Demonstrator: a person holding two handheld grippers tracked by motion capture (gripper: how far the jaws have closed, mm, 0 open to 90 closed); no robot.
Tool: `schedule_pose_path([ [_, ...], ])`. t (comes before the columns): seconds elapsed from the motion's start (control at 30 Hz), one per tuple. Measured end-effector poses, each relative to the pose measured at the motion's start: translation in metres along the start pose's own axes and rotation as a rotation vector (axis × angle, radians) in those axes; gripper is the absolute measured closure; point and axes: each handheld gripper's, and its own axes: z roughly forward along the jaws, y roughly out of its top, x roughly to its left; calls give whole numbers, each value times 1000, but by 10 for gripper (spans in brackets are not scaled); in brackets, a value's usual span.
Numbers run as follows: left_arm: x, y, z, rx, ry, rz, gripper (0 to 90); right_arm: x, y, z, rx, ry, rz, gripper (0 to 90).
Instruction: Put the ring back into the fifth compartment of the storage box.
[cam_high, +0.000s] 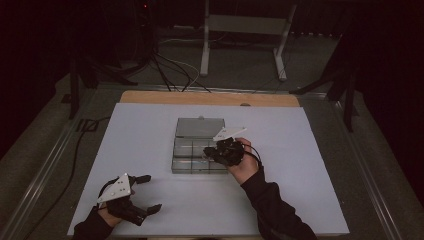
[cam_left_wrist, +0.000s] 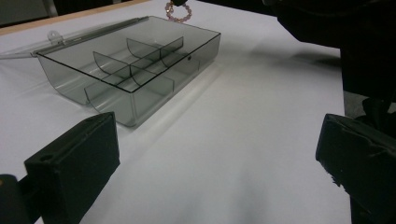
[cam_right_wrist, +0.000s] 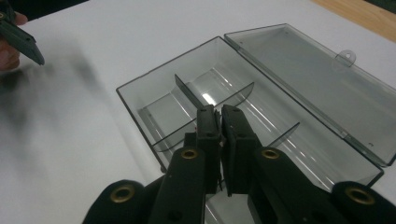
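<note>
A clear grey compartment box (cam_high: 181, 159) lies open in the middle of the white table, its lid (cam_high: 200, 127) folded flat behind it. My right gripper (cam_high: 209, 153) hovers over the box's right compartments with its jaws shut. In the right gripper view the gripper (cam_right_wrist: 219, 122) points down into the box (cam_right_wrist: 136, 111), and a sliver of pink shows between the pads. The left gripper view shows a small pink bead ring (cam_left_wrist: 177, 11) hanging above the box's far rim (cam_left_wrist: 154, 98). My left gripper (cam_high: 152, 192) rests open at the table's front left, nothing between its jaws (cam_left_wrist: 217, 163).
The white board (cam_high: 300, 150) covers the table, with a wooden strip (cam_high: 150, 97) at its far edge. Cables and a metal stand sit on the floor beyond. A black cable runs along the left side. The person's right sleeve (cam_high: 275, 210) crosses the front right.
</note>
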Motion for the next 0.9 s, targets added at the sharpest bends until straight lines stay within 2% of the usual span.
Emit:
schedule_pose_path([
  [0.47, 0, 0, 0, -3, 2, 3, 10, 1, -5, 19, 32, 11, 12, 863],
  [0.9, -1, 0, 0, 2, 0, 6, 9, 3, -5, 33, 59, 20, 1, 859],
])
